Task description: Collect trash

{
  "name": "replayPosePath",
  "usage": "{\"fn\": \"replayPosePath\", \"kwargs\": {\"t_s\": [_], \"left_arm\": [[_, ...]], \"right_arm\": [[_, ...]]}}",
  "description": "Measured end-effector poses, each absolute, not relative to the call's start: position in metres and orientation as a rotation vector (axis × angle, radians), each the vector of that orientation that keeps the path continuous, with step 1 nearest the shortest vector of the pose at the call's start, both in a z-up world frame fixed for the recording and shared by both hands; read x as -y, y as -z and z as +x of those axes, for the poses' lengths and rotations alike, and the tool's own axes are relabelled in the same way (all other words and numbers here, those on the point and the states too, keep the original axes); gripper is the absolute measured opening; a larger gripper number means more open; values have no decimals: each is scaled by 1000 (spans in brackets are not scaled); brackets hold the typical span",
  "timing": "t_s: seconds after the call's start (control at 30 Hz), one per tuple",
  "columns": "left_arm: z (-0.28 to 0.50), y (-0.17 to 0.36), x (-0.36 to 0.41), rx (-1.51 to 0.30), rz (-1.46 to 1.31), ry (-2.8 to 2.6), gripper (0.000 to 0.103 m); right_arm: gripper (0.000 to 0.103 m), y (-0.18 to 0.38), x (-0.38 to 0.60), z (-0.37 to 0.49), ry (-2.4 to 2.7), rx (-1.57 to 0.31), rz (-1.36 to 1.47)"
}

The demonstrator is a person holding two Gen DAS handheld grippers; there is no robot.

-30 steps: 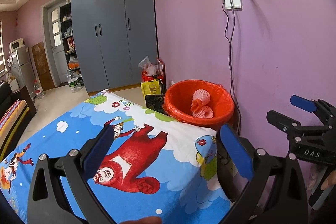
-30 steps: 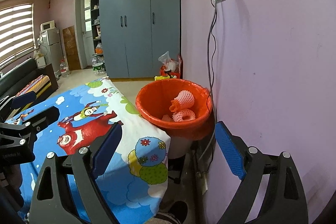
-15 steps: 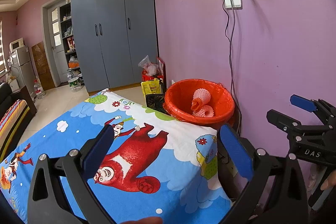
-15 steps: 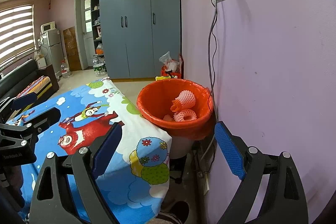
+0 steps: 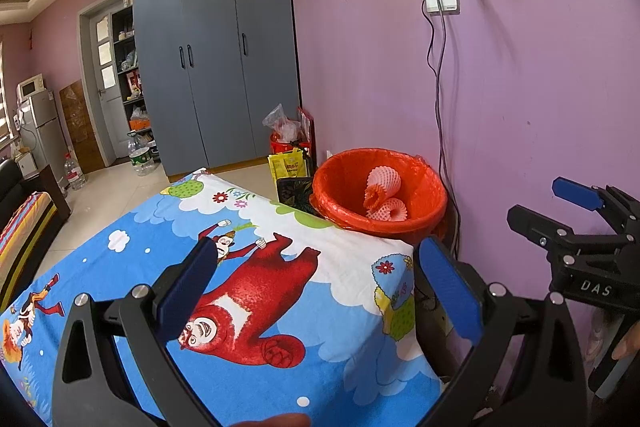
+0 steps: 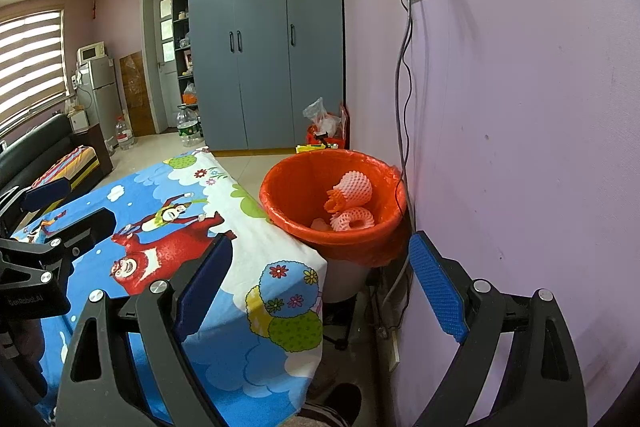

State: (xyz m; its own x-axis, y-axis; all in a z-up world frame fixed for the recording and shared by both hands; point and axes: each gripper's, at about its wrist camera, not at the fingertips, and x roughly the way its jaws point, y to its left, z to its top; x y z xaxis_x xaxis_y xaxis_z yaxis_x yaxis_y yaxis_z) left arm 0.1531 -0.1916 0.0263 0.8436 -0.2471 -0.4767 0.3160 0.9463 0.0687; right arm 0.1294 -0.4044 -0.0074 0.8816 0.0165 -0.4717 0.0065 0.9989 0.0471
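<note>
An orange-lined trash bin (image 5: 416, 223) stands by the purple wall past the table's far right corner; it also shows in the right wrist view (image 6: 304, 227). Pink-white foam fruit nets (image 5: 385, 182) (image 6: 352, 189) lie inside it. My left gripper (image 5: 320, 287) is open and empty above the cartoon tablecloth (image 5: 280, 307). My right gripper (image 6: 320, 279) is open and empty, near the table corner, short of the bin. The right gripper also shows in the left wrist view (image 5: 576, 223), and the left one in the right wrist view (image 6: 52, 203).
A purple wall (image 6: 520, 147) runs close on the right, with a cable (image 6: 402, 67) hanging down behind the bin. Bags (image 5: 292, 147) and a grey wardrobe (image 5: 216, 67) stand beyond. A sofa (image 6: 36, 155) is at the left.
Both views have shifted very slightly; the bin sits a touch nearer in the right wrist view. Both grippers stay open and empty.
</note>
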Motion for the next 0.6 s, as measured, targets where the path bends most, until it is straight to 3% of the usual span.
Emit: {"fn": "replayPosePath", "kwargs": {"t_s": [0.6], "left_arm": [[150,-25,194,-481,158,336,98]], "right_arm": [[84,9,406,130,-2,-493,53]]}}
